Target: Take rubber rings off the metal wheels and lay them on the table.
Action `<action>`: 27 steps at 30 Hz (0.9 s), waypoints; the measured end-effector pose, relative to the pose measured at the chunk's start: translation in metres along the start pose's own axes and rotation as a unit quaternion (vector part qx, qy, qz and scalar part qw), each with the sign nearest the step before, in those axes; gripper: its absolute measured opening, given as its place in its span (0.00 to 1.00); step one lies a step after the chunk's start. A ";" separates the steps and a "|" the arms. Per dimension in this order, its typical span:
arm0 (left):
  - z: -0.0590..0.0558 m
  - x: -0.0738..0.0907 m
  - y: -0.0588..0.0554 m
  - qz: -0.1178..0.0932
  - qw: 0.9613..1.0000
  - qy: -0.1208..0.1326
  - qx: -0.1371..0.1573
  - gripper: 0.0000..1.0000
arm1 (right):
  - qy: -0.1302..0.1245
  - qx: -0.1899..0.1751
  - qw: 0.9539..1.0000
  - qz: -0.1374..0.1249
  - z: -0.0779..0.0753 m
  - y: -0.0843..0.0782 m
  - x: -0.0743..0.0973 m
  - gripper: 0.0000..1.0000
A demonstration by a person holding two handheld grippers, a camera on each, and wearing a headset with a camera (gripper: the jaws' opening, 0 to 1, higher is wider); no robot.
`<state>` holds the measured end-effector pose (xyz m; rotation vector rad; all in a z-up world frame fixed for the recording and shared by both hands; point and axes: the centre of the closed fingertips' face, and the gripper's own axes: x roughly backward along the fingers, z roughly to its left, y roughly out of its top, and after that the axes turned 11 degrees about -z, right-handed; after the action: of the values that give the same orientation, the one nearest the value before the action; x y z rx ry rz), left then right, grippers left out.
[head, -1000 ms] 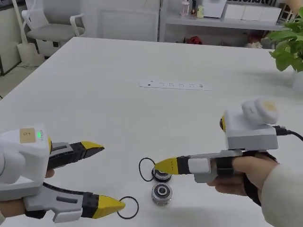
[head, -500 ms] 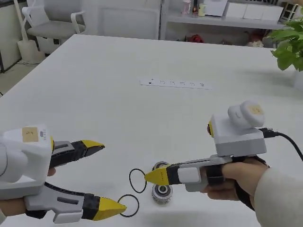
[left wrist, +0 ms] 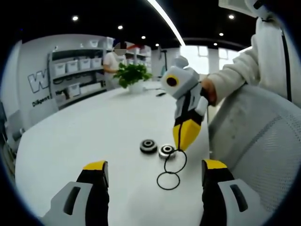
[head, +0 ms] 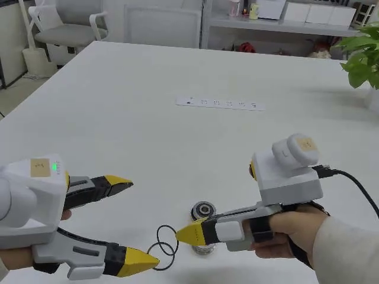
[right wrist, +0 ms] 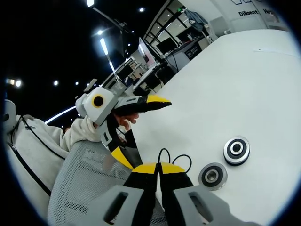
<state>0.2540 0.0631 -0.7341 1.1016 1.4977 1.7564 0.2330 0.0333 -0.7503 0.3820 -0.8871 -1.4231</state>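
Observation:
My right gripper (head: 180, 235) is shut on a thin black rubber ring (head: 159, 234), which hangs from its yellow tips just above the table. A second rubber ring (head: 167, 264) lies flat beneath it, by the near tip of my left gripper (head: 139, 223). That gripper stands open with nothing between its fingers. Two metal wheels rest on the table: one (head: 204, 210) in plain sight, the other (head: 203, 248) partly hidden behind the right gripper. In the left gripper view the held ring (left wrist: 165, 165) dangles over the lying ring (left wrist: 158, 180), next to both wheels (left wrist: 148, 146) (left wrist: 167, 150).
A white power strip (head: 220, 104) lies mid-table, far beyond the work. A potted plant (head: 361, 56) stands at the far right edge. An office chair (head: 59, 32) and shelves sit past the table's far end. A black cable (head: 355, 186) trails from the right gripper.
My right gripper has moved left and toward me, carrying the rubber ring away from the wheels until it hangs over the ring on the table. The left gripper has stayed put.

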 end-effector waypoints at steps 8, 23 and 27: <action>-0.001 0.000 0.000 0.001 1.000 -0.002 0.002 0.82 | -0.014 0.008 0.999 0.029 -0.007 -0.016 -0.003 0.00; -0.002 0.000 -0.003 0.008 1.000 -0.006 0.002 0.81 | -0.064 0.011 0.997 0.034 -0.029 -0.020 0.001 0.00; -0.002 0.000 -0.004 0.009 1.000 -0.006 0.002 0.80 | -0.074 0.012 0.997 0.032 -0.034 -0.020 0.003 0.00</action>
<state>0.2525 0.0629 -0.7378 1.1284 1.4885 1.7572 0.2437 0.0183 -0.7857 0.2667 -1.0285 -1.3948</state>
